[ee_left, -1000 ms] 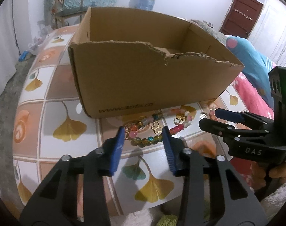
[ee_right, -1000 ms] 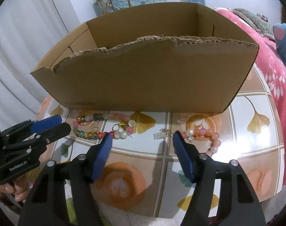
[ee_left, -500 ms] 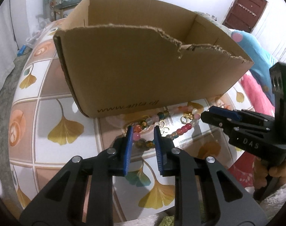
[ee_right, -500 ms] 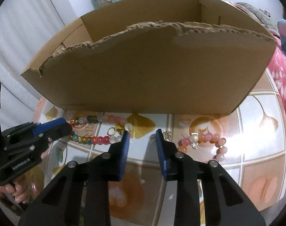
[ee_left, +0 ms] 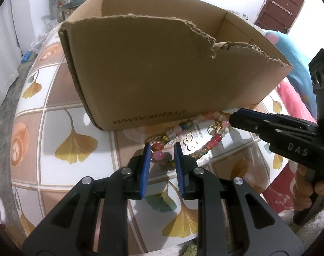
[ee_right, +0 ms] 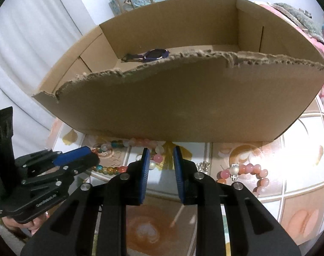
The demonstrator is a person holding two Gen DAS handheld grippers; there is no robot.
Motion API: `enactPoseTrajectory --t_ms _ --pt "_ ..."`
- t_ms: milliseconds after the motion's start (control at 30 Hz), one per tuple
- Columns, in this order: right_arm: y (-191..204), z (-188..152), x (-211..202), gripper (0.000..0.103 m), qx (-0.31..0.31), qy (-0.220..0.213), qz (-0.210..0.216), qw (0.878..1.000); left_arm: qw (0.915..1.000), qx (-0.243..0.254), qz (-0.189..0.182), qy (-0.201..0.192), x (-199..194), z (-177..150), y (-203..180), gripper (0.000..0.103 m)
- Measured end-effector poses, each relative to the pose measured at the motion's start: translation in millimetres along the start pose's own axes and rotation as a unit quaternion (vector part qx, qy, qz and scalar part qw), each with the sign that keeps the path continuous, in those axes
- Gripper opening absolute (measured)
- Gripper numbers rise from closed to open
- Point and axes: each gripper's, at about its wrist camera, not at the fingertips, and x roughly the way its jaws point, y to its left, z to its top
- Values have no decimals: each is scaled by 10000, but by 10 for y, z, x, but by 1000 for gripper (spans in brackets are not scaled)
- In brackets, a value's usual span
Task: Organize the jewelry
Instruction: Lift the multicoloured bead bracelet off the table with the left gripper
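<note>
A multicolour bead bracelet (ee_left: 213,139) with gold charms lies on the tablecloth in front of the cardboard box (ee_left: 162,74). My left gripper (ee_left: 162,160) is shut on its left end, with a pink bead and darker beads filling the gap between the blue pads. My right gripper (ee_right: 161,162) stands over the bracelet's (ee_right: 110,168) right end and its jaws are closing. A pearl and a pink bead sit between them against the left pad, and the right pad is still clear. A pink bead bracelet (ee_right: 253,168) lies apart to the right.
The box (ee_right: 183,106) has a torn front rim, and a dark blue watch-like item (ee_right: 153,54) lies inside it. A small silver chain piece (ee_right: 202,165) lies between the two bracelets. The ginkgo-patterned tablecloth (ee_left: 55,128) spreads to the left. A person's hand (ee_left: 319,189) holds the right gripper.
Both grippers' jaws narrowed a lot. The left closed on the multicolour bracelet's left end. The right slid left, from over the silver chain piece to that bracelet's right end, closer to the box.
</note>
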Motion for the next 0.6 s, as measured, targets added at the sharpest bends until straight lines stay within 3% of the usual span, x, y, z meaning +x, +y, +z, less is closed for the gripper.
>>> enactPoseTrajectory --t_ms 233,367,600 --pt "16 -42 54 23 -32 41 -73 10000 9999 94 50 -26 18 19 -15 21" --pt "105 -33 129 15 -131 111 -146 9997 9999 146 89 -26 10 30 -46 21" --pt "260 -32 201 12 -317 154 -268 9990 9995 225 -9 -240 -97 48 -70 21"
